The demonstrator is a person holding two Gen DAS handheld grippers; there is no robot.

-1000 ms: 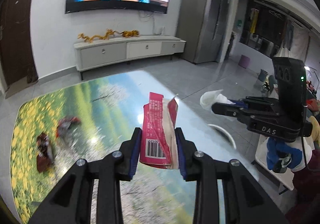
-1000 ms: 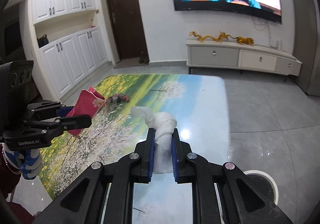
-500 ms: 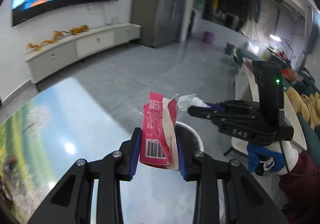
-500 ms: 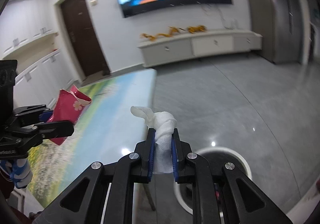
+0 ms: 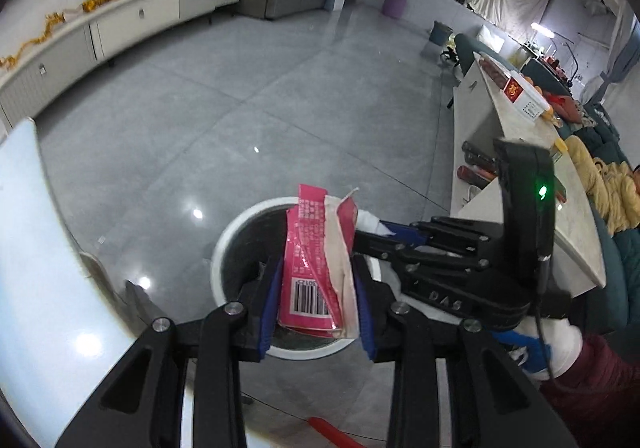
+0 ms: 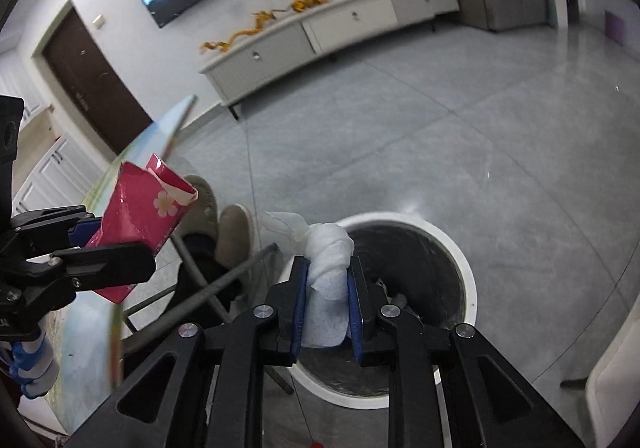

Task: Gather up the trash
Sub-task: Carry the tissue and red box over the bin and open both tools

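Observation:
My left gripper (image 5: 316, 288) is shut on a torn pink wrapper (image 5: 310, 268) with a barcode and holds it over a round white-rimmed trash bin (image 5: 224, 244) on the floor. My right gripper (image 6: 328, 296) is shut on a crumpled white tissue (image 6: 326, 268) and holds it above the near left rim of the same bin (image 6: 464, 260). In the right wrist view the left gripper (image 6: 100, 248) and its pink wrapper (image 6: 140, 224) are at the left. In the left wrist view the right gripper (image 5: 380, 234) reaches in from the right, its tissue (image 5: 368, 222) just behind the wrapper.
The table's edge (image 5: 36, 248) is at the left, a table leg (image 6: 224, 280) and the person's slippers (image 6: 234, 228) beside the bin. A white counter (image 5: 520, 168) stands at the right. A TV cabinet (image 6: 328, 32) lines the far wall across grey tiled floor.
Both grippers have swung right, off the table, and down toward the bin. Each keeps its hold on its piece of trash. The bin now lies right beneath them.

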